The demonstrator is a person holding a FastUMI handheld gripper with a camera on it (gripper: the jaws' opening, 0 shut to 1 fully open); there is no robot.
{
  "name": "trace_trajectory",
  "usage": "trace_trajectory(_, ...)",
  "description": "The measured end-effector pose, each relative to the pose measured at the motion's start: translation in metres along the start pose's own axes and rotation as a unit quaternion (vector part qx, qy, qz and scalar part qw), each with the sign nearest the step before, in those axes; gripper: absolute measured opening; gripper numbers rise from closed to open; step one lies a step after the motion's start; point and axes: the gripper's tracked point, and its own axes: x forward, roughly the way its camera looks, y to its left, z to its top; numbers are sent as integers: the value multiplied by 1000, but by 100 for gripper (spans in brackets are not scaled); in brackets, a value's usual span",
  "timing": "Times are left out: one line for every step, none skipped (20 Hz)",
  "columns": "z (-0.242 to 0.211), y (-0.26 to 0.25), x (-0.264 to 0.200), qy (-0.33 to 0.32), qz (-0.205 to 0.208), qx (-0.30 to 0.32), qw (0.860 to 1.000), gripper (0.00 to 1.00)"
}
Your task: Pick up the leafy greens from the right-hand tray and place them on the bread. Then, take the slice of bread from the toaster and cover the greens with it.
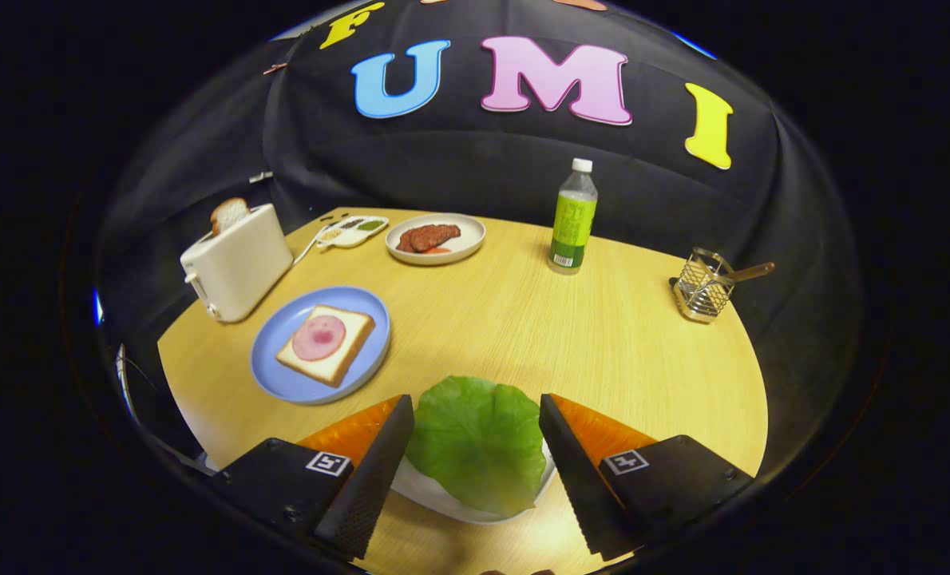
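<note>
The gripper (475, 435) hangs with its fingers spread wide, the leafy greens (479, 443) lying between them on a white tray (435, 497) — neither finger visibly touches the leaf. Ahead and to the left sits a blue plate (283, 383) carrying bread (346, 347) topped with ham (318, 337); beyond it stands the toaster (239, 267), a slice (229, 213) poking out.
</note>
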Motion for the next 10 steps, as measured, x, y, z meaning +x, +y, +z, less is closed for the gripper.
trace_trajectory(-8, -1, 6, 9, 2, -6, 1000, 99)
trace_trajectory(-15, -1, 12, 18, 4, -10, 1000, 99)
trace_trajectory(-24, 0, 17, 29, 7, -12, 999, 99)
trace_trajectory(-31, -1, 20, 39, 7, -15, 999, 99)
trace_trajectory(-39, -3, 23, 47, 6, -19, 999, 98)
trace_trajectory(-43, -5, 26, 53, 5, -22, 998, 98)
trace_trajectory(-48, -8, 29, 59, 3, -23, 998, 96)
trace_trajectory(-53, -10, 31, 65, 2, -20, 998, 93)
trace_trajectory(-60, -11, 34, 74, 1, -15, 997, 93)
trace_trajectory(-64, -10, 36, 83, 8, -7, 996, 91)
